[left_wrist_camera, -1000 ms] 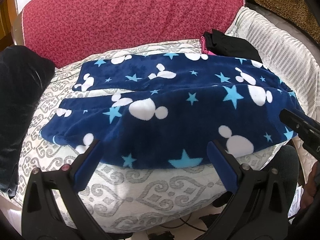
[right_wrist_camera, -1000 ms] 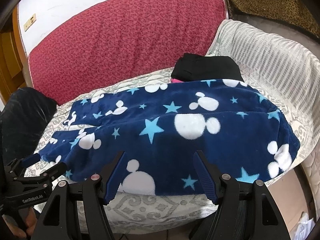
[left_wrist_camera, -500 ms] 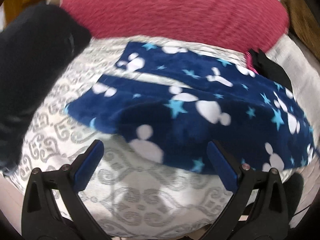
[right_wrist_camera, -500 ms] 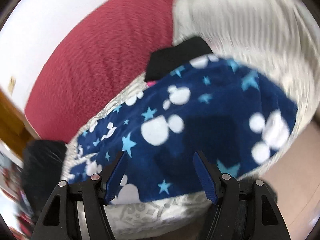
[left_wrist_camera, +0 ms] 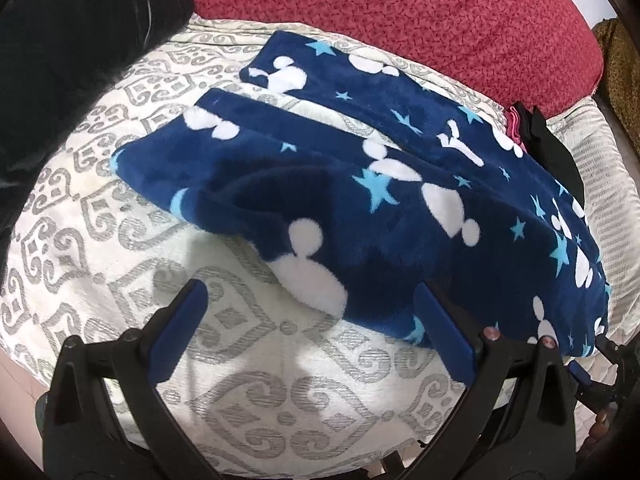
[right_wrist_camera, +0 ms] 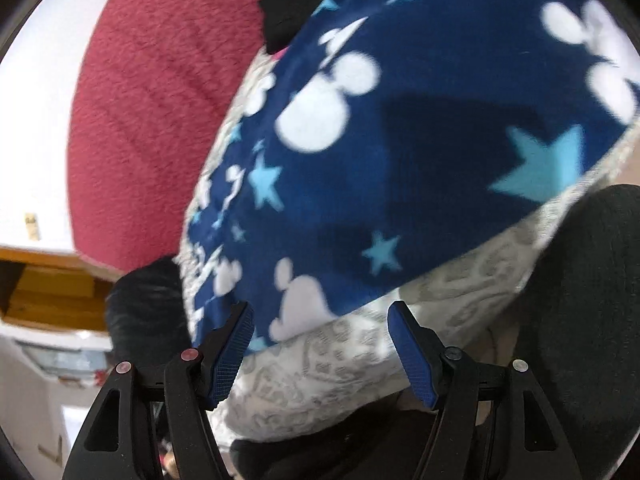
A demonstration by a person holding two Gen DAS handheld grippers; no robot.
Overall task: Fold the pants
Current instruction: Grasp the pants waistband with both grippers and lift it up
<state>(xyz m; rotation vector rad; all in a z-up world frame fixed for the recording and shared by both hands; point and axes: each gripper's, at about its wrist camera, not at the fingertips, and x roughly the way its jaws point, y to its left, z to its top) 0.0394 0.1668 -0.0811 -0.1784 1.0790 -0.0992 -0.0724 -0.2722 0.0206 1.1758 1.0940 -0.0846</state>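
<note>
The blue star pants (left_wrist_camera: 400, 208) lie flat on the patterned cushion (left_wrist_camera: 120, 248), and the left gripper (left_wrist_camera: 308, 292) and right gripper (right_wrist_camera: 320, 312), both wide apart and holding nothing, should pinch the near edge together, I think.

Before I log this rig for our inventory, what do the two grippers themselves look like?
Both match: the left gripper and right gripper have black plastic frames with triangular cut-outs, small round screw heads, and blue fingers; the right one's pads show a fine grid texture.
</note>
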